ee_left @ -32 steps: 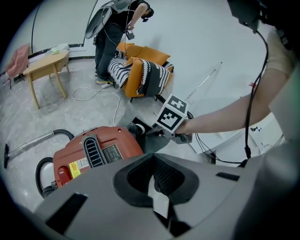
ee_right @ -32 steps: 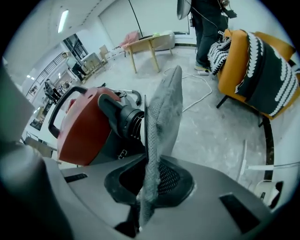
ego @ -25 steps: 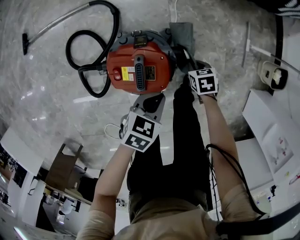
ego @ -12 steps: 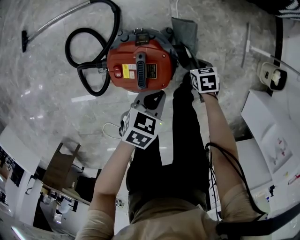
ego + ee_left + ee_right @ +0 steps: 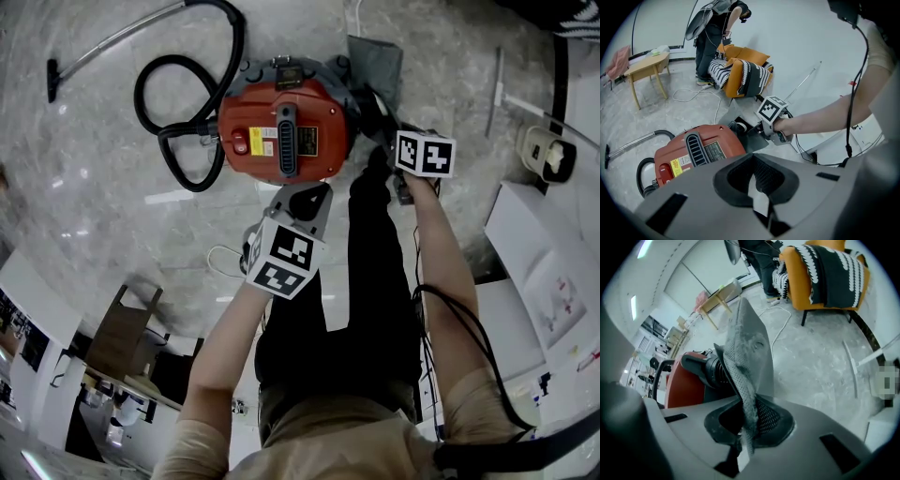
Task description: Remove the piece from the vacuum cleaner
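Observation:
The red vacuum cleaner [image 5: 286, 131] stands on the marble floor with its black hose [image 5: 187, 103] looped at its left. A grey cloth piece [image 5: 375, 61] sticks out at its right side, by a black ribbed port [image 5: 712, 371]. My right gripper [image 5: 380, 114] is shut on the lower edge of this grey piece [image 5: 750, 352], which stands up between the jaws. My left gripper [image 5: 298, 202] hovers just in front of the vacuum cleaner [image 5: 693, 152]; its jaws look shut with nothing in them. The left gripper view also shows the right gripper [image 5: 764, 131] at the grey piece [image 5: 754, 141].
A metal wand [image 5: 103, 42] runs from the hose to the far left. A white rod [image 5: 492, 89] lies on the floor at the right, near white furniture [image 5: 544, 244]. An orange chair [image 5: 745, 75], a wooden table [image 5: 647, 65], a white cable [image 5: 693, 96] and a standing person [image 5: 712, 33] are farther off.
The right gripper has rolled about its own axis, so its marker cube now faces differently, and it sits slightly farther right. The left gripper has stayed in place.

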`<control>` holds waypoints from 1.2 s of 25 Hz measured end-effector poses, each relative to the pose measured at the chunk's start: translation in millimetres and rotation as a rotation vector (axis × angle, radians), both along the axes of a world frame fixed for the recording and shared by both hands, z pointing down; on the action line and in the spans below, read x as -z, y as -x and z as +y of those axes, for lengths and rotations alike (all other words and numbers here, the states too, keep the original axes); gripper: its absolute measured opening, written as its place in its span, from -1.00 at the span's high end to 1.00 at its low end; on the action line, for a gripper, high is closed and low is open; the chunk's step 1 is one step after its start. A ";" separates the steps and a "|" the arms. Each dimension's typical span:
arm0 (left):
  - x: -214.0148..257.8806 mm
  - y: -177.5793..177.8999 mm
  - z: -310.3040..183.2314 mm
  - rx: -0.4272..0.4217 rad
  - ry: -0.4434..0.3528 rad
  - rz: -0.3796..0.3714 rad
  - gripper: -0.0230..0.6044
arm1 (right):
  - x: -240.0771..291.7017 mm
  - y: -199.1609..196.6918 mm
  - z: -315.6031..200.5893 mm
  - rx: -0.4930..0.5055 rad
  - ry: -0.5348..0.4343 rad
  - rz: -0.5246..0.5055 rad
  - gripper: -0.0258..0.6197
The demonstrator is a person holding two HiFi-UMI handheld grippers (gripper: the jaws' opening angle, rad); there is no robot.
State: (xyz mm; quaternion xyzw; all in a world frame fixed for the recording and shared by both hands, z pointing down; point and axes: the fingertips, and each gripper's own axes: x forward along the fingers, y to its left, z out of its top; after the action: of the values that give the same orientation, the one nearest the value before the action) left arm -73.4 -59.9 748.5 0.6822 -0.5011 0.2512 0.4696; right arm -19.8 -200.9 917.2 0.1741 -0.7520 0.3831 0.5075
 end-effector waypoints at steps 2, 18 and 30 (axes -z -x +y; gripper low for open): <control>0.2 -0.7 0.6 -0.003 -0.001 0.001 0.92 | 1.9 -0.8 -0.2 -0.110 0.069 -0.011 0.85; -0.1 -7.7 -9.1 -0.024 0.009 0.002 0.92 | -3.6 -7.9 -7.4 0.406 -0.235 0.086 0.87; -6.5 -10.8 -8.6 -0.013 0.016 0.004 0.92 | -9.0 -7.7 -16.5 0.366 -0.265 0.076 0.87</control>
State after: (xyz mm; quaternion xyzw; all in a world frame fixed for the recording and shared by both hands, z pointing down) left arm -62.6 -68.5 755.0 0.6821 -0.4936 0.2567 0.4746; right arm -12.1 -217.5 926.2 0.1143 -0.7950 0.1758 0.5691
